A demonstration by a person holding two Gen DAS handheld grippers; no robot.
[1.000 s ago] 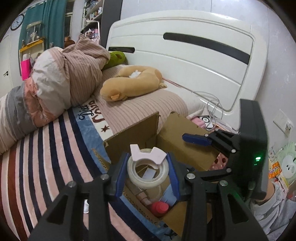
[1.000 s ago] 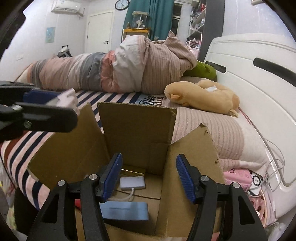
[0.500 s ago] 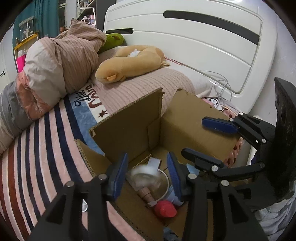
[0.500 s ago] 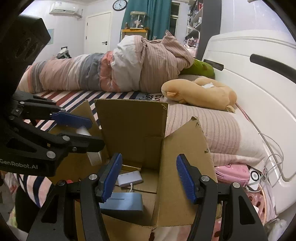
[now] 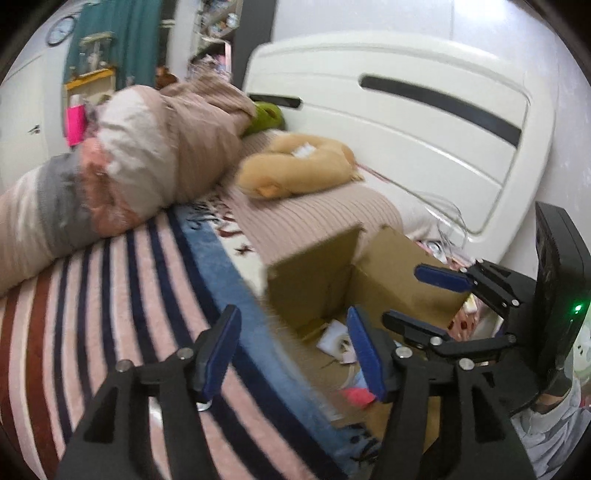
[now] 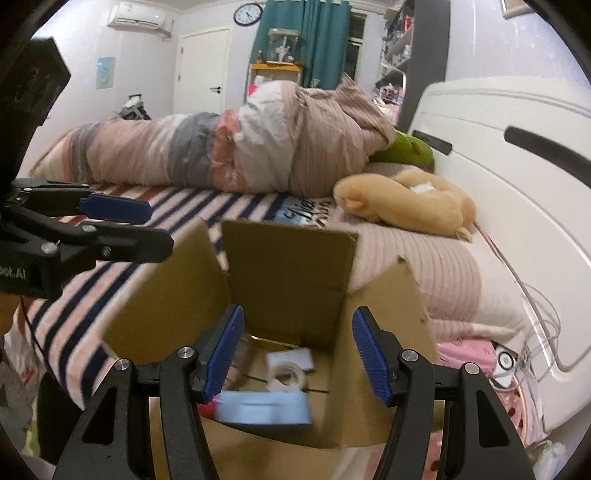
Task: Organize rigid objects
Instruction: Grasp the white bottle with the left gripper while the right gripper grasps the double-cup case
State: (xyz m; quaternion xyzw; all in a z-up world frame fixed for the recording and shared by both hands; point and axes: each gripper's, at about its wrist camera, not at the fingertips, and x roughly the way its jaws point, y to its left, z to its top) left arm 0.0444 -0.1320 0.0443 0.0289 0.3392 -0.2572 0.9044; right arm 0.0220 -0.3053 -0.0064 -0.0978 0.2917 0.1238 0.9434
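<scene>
Already in the cardboard box (image 6: pixel 288 280) at this moment: a roll of tape (image 6: pixel 286 378) on the bottom, a light blue case (image 6: pixel 264 408) nearer the front wall, a small white piece behind the roll and something red at the lower edge — judged a good part of the sorting done, though how many loose things remained outside could not be told. Left gripper (image 5: pixel 295 354) empty, jaws opening with nothing between them, held over the striped blanket (image 5: pixel 92 314) just beside the box's left wall. Right gripper (image 6: pixel 297 354) likewise empty, jaws parted and steady, poised above the open box with the flaps standing up. No other hard items seen on the bedding near the box; likely a search for the next one still ahead. Box set on a bed — striped cover under it, a rolled quilt (image 6: pixel 221 151) behind, a tan plush toy (image 6: pixel 406 203) on the pink pillow near the white headboard (image 5: pixel 406 129). Beyond: teal curtains, a wall clock (image 6: pixel 248 14), a white door, an air conditioner high on the wall.
</scene>
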